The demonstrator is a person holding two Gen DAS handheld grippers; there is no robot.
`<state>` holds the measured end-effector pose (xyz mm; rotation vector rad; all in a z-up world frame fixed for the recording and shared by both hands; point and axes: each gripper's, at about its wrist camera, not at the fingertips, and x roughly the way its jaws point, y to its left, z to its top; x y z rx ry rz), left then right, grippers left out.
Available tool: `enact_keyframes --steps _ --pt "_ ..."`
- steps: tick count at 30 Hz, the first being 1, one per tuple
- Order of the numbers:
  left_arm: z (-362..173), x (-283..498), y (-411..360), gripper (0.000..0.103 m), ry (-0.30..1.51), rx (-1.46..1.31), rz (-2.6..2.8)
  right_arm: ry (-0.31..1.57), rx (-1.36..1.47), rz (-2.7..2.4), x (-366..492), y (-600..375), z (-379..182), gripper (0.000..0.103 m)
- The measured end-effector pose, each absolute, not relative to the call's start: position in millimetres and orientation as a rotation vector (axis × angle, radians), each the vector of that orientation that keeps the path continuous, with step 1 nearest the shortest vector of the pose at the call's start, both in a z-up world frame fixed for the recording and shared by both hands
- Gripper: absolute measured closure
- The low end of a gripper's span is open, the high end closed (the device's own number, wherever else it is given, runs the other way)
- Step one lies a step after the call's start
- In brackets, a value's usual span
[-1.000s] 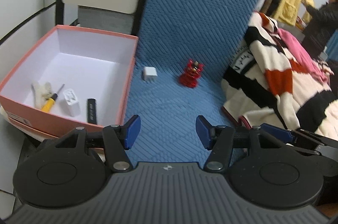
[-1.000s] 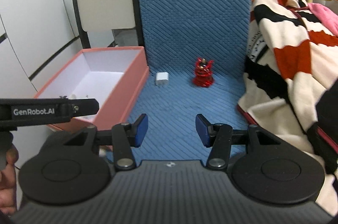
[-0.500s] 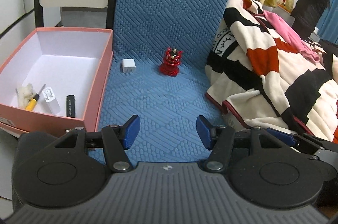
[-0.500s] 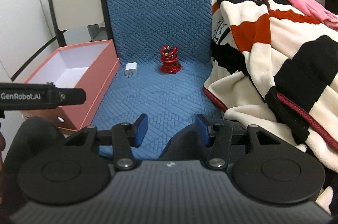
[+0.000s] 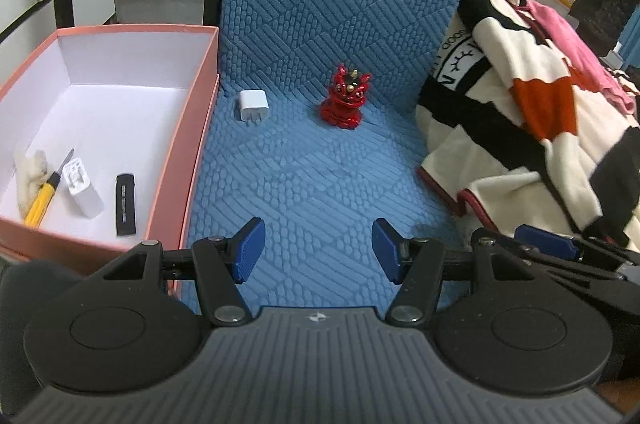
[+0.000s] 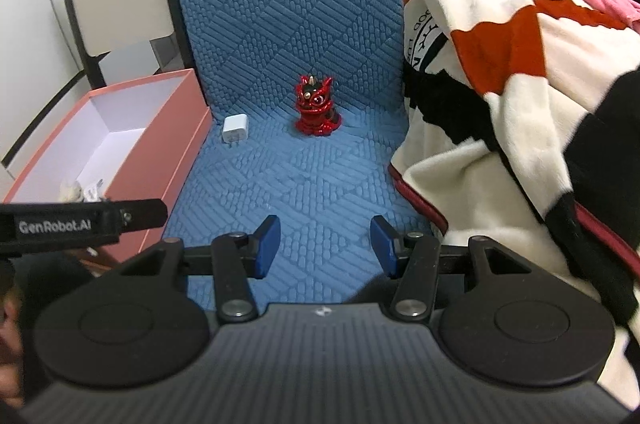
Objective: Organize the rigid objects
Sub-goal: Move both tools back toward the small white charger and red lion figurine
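Both grippers dipped closer: the red lion figurine and white charger loomed larger at centre frame. Left gripper and right gripper were open, empty; the pink box awaited both.

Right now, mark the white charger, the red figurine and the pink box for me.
white charger (image 5: 252, 105), left wrist view, on its front face.
red figurine (image 5: 345, 97), left wrist view, on its body.
pink box (image 5: 188, 131), left wrist view, on its right outer wall.

Even, soft indoor light fills both views, casting only faint shadows. Fisheye distortion bends the edges strongly. The centre is sharp; the striped blanket at the right looks slightly smeared.
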<state>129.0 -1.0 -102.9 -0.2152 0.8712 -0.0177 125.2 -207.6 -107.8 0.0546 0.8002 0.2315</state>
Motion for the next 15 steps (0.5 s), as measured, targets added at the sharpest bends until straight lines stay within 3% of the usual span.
enact_keyframes --steps 15 --pt "-164.7 242.5 4.8 0.038 0.897 -0.161 0.028 0.869 0.163 0.195 226.7 -190.1 -131.9 0.050"
